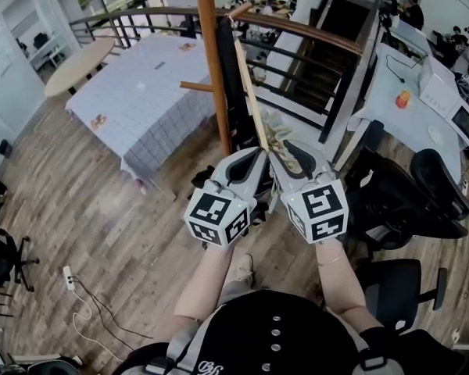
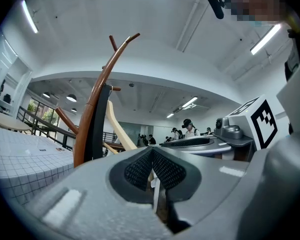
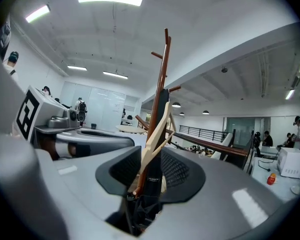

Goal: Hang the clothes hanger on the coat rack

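- Left gripper (image 1: 255, 162): jaws pressing together, apparently pinching the near end of the clothes hanger (image 1: 248, 84).
- Right gripper (image 1: 280, 153): jaws standing apart, clothes hanger passing between them unclamped.
- Coat rack (image 1: 209, 61): clothes hanger reaching up beside it, unhung. With only one pinch holding it, it is risking twisting loose.

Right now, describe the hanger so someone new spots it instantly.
Find the coat rack, the reddish-brown pole beside the grid-patterned table. In the head view the clothes hanger slants up along its right side as a thin bar. It is pale wood, lighter than the rack and the black item hanging between them.
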Demonstrator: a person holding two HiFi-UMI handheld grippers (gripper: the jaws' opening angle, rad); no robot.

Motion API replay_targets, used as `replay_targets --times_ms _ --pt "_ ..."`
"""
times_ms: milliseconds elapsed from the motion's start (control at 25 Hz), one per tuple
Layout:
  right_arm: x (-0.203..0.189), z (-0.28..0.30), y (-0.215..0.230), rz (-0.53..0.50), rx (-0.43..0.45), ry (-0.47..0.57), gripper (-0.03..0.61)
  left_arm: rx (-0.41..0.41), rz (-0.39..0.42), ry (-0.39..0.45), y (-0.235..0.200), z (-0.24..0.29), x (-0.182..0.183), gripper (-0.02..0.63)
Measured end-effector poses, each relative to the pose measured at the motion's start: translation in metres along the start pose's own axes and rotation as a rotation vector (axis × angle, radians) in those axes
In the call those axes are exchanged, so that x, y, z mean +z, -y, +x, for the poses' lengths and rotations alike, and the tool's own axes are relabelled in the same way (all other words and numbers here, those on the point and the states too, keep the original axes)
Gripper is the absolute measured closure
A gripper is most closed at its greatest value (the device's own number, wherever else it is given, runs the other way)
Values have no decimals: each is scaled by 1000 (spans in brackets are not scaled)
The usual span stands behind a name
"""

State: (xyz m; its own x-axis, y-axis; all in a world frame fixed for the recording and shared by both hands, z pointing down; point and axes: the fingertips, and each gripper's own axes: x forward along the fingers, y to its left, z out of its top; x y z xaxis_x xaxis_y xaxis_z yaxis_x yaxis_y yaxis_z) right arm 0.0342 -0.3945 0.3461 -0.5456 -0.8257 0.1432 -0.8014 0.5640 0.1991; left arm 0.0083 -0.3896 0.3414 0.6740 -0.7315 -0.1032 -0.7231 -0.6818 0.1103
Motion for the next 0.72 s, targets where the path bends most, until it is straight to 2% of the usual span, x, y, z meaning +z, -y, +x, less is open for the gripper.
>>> replay_targets --times_ms 200,320,600,720 --pt "-3 -21 -6 29 1 23 501 13 0 -16 15 -12 -5 617" --pt "-7 -32 -8 34 -8 33 560 28 1 -21 19 -20 -7 617" --pt "-10 -52 -19 60 11 55 580 38 2 -31 35 -33 -12 617" --pt "-9 -61 -26 107 47 84 580 42 1 -35 41 -37 -14 617"
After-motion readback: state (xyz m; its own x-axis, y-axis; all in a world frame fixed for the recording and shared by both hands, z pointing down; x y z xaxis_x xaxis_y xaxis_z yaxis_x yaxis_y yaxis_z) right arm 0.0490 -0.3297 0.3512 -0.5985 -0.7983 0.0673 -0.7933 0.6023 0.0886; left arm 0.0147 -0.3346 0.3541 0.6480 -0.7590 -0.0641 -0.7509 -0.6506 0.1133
